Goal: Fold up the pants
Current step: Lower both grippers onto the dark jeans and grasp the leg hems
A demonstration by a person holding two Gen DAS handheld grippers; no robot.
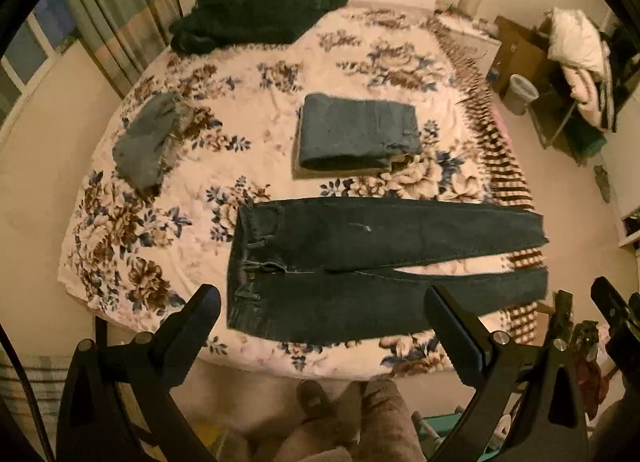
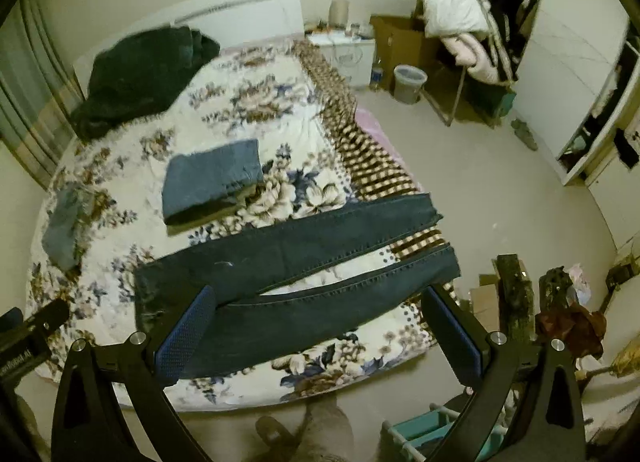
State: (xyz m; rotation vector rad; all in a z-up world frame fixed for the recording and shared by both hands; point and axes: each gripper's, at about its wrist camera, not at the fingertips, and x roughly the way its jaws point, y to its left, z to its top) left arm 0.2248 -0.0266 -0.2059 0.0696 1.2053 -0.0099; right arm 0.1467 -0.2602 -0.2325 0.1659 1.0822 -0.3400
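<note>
Dark jeans (image 1: 360, 266) lie flat across the near part of the bed (image 1: 280, 74), waistband to the left, both legs stretched right with a narrow gap between them. In the right wrist view the same dark jeans (image 2: 304, 282) reach the bed's right edge. My left gripper (image 1: 320, 306) hangs open high above the jeans' near edge, holding nothing. My right gripper (image 2: 320, 306) is open too, above the lower leg, with its blue-padded finger (image 2: 188, 330) showing. Each gripper's tip peeks into the other's view.
Folded blue jeans (image 1: 356, 130) sit mid-bed, a crumpled grey garment (image 1: 148, 138) lies left, and a dark green pile (image 1: 256, 6) is by the headboard. A person's legs (image 1: 360, 418) stand at the bed's foot. A bin (image 2: 408, 82), a chair with clothes (image 2: 464, 34) and a wardrobe (image 2: 568, 54) stand to the right.
</note>
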